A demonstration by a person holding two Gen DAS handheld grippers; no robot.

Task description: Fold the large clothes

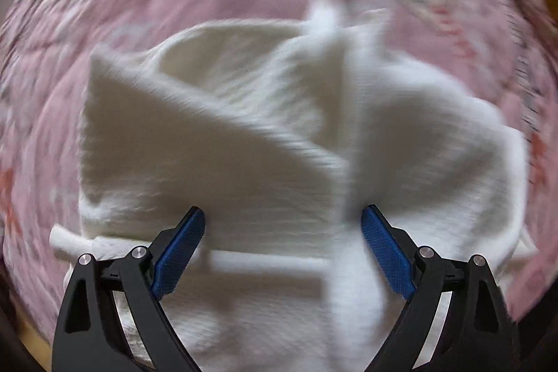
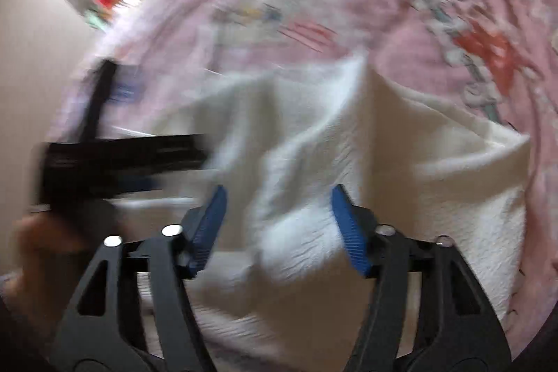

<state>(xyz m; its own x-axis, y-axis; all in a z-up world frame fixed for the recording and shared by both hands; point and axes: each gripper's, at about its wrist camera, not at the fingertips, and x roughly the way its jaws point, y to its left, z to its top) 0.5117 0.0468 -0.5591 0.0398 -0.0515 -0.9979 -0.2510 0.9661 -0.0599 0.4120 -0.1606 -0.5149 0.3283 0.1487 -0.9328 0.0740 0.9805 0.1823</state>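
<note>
Your left tool [image 1: 282, 244] hangs wide open above the crumpled white garment [image 1: 244, 135] lying on the pink patterned bedspread [image 1: 104, 33], and your right tool [image 2: 277, 225] is open too, gripping nothing.

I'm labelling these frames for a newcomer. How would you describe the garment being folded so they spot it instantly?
Find the pink printed bedspread that fills the view. On its middle lies the white garment, a crumpled ribbed knit with white drawcords. It is the only plain white thing on the patterned pink.
</note>
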